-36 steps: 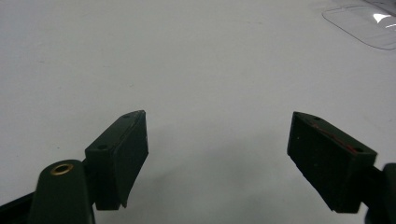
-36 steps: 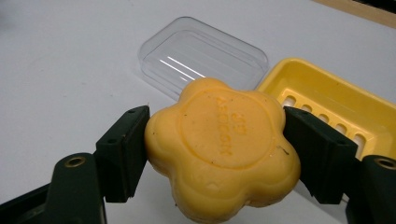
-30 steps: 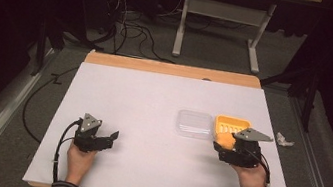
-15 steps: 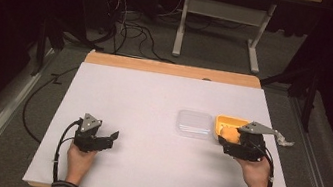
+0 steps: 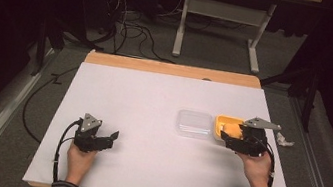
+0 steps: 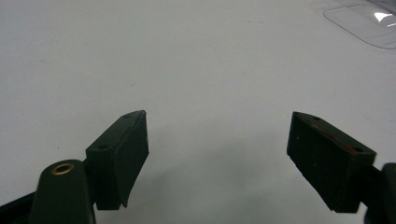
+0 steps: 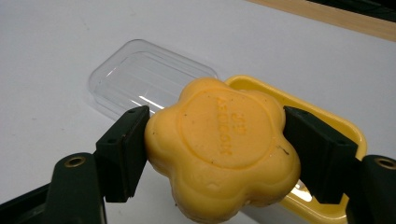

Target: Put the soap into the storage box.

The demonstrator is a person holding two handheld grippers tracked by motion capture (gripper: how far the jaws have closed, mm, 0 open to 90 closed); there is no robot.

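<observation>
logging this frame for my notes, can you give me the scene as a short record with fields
work in hand: a flower-shaped yellow soap bar is carried at the yellow soap dish
right tool: shut on the soap bar, both pads pressing its sides
left tool: open, nothing between the jaws, low over the white table
soap dish: open, at the table's right side
clear lid: lies flat beside the dish, on its left in the high view
other: small crumpled white scrap at the table's right edge
</observation>
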